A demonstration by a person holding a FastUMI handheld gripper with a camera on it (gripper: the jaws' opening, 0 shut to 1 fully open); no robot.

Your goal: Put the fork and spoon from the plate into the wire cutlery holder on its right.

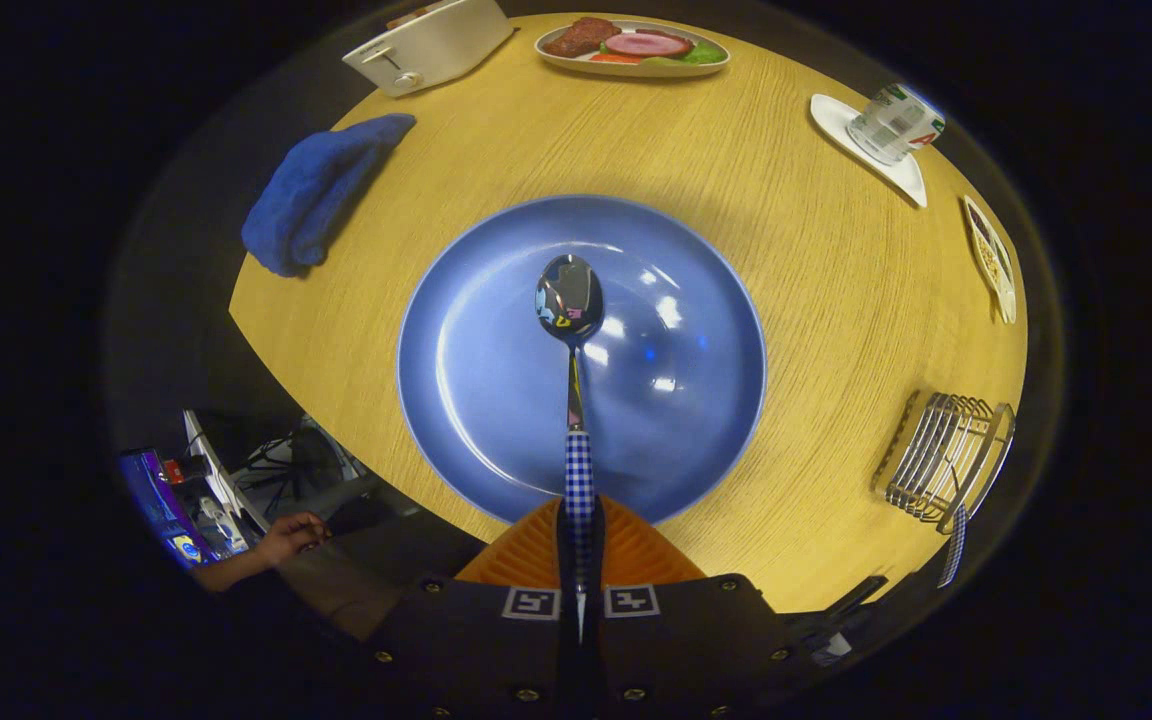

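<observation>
My gripper [579,540] is shut on the blue-and-white checked handle of a spoon [570,300], with both orange fingers [526,555] pressed on it. The spoon points straight ahead, its shiny bowl hanging over the middle of a round blue plate [476,400]. The plate lies on the wooden table just beyond the fingers and holds nothing else. To the plate's right stands the wire cutlery holder [941,455]. A second checked handle [954,545] sticks out of the holder at its near end; its head is hidden.
A folded blue cloth [311,195] lies left of the plate, with a white toaster [431,45] behind it. A food plate [633,45] sits at the back, and a cup on a white saucer [891,130] and a small dish [991,255] stand at the right. A person's hand [288,537] is below the table's left edge.
</observation>
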